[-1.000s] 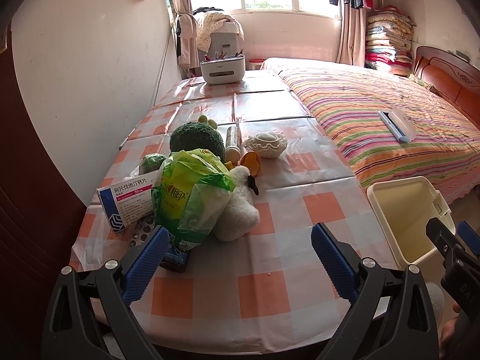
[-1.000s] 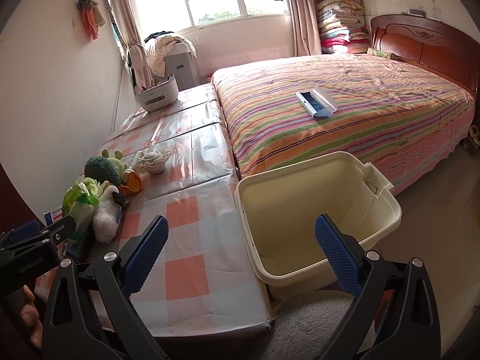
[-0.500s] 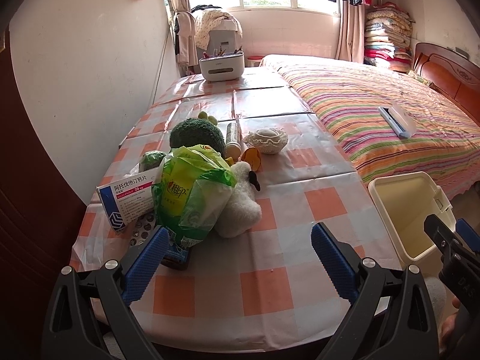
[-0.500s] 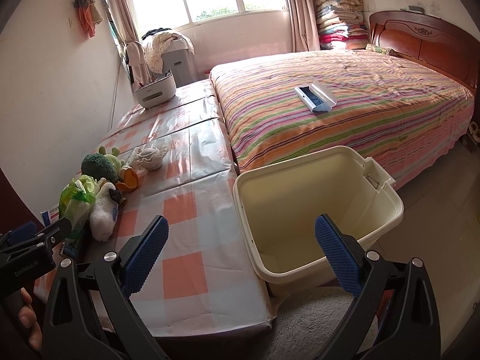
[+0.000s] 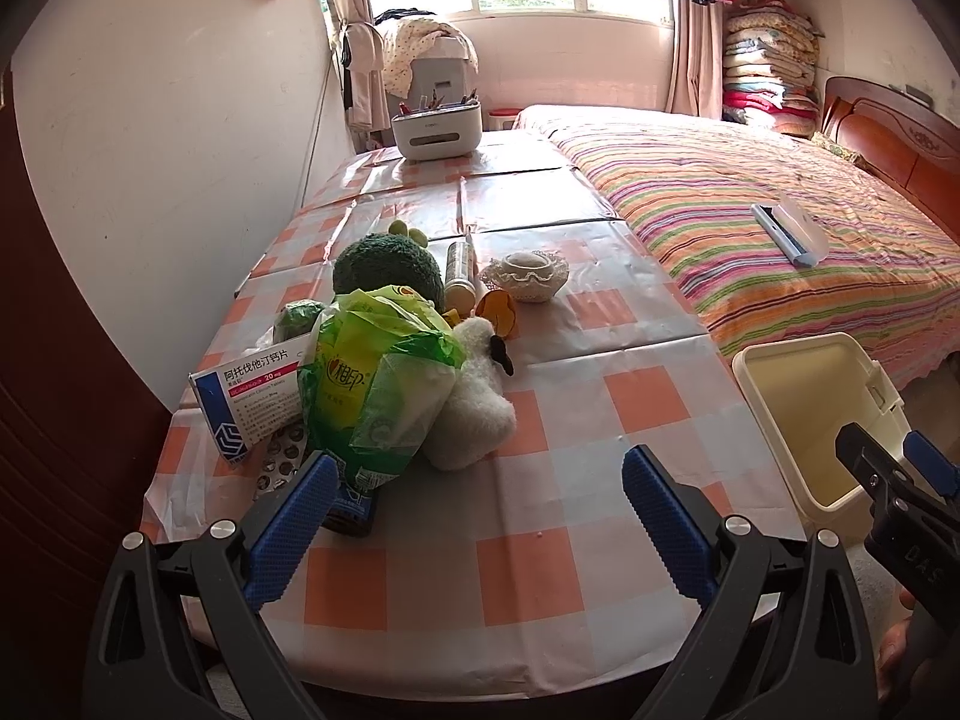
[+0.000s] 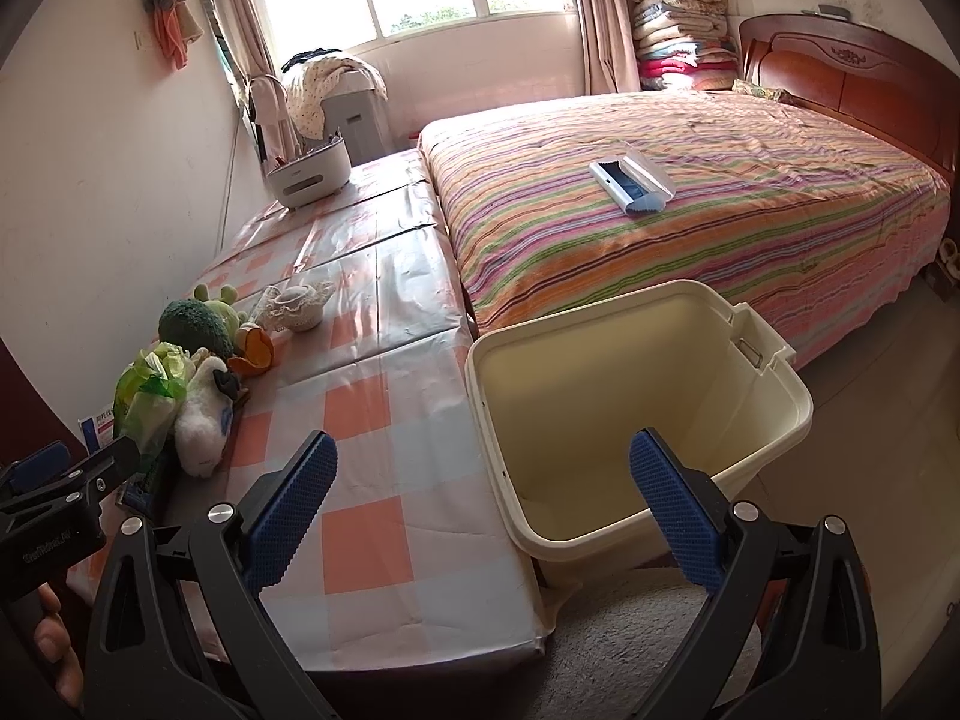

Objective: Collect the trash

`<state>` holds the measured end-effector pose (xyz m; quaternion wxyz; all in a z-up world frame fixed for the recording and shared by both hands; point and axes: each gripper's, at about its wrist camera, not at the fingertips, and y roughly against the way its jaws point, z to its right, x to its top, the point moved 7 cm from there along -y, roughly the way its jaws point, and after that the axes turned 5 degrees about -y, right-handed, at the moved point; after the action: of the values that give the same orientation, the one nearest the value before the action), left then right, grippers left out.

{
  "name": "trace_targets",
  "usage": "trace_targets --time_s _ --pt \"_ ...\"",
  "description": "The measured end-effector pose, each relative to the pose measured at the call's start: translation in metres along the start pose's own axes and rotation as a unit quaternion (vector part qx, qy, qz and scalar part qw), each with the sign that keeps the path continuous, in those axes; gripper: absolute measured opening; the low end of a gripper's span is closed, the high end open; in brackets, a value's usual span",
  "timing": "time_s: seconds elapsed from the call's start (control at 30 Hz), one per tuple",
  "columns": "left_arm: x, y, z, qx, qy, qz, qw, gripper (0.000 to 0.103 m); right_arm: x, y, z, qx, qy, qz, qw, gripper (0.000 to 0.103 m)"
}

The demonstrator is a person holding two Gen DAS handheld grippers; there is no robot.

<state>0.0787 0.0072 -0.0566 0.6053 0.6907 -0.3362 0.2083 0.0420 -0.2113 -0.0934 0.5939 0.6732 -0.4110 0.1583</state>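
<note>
Both my tongs are spread wide w/ nothing between the pads. My left tongs hang over the near end of the table; my right tongs sit off the table's right side, above the cream bin on the floor.

The trash is a heap at the table's near-left corner: green plastic bag in front, pill box touching its left side, blister packs under them. Plush toys lean on the bag's right. The bag lies just ahead-left of my left tongs' left pad, long axis running away from me. So left hand is much nearer; right is well apart, already by the bin. I'd guess left grabs the bag, then swings right.
</note>
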Motion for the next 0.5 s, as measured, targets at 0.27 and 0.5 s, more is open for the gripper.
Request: trace_targets --time_s 0.27,0.5 --pt "-0.0030 -0.0003 -0.0015 -0.001 0.003 -0.003 1.0000 0.093 -0.0019 -0.0018 -0.0040 0.002 0.004 -0.003 1.000 0.097" --pt "-0.0077 -0.0008 -0.0095 0.000 0.008 -0.009 0.9999 0.093 -0.0034 -0.0040 -0.0092 0.003 0.010 -0.008 1.000 0.097"
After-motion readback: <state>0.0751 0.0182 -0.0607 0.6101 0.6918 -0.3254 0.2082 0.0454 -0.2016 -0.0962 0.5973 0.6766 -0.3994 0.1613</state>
